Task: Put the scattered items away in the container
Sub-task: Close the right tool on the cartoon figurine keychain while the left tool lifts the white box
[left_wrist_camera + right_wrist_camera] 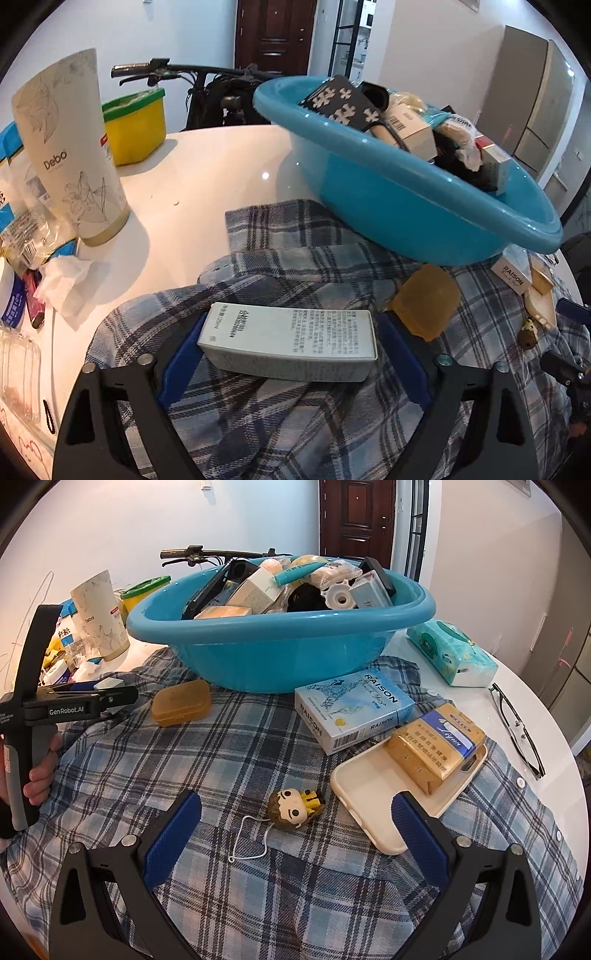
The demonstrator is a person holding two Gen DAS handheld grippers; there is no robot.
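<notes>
A white printed box (291,338) lies on a plaid shirt (295,251), and my left gripper (293,319) is shut on it, blue pads against its two ends. The blue basin (476,206), heaped with boxes and small items, stands just beyond. In the right wrist view a person's hand holds the left gripper (110,694) at the far left. My right gripper (297,797) hangs open over the shirt with nothing between its fingers. A small figurine keychain (293,808) lies just ahead of it, in front of the basin (280,653).
On the shirt lie an amber case (181,703), a RAISON box (354,709), and a gold pack (439,746) on a cream phone case (369,782). Tissues (450,653) and glasses (517,727) lie right. A Debo tube (74,147) and yellow tub (135,125) stand left.
</notes>
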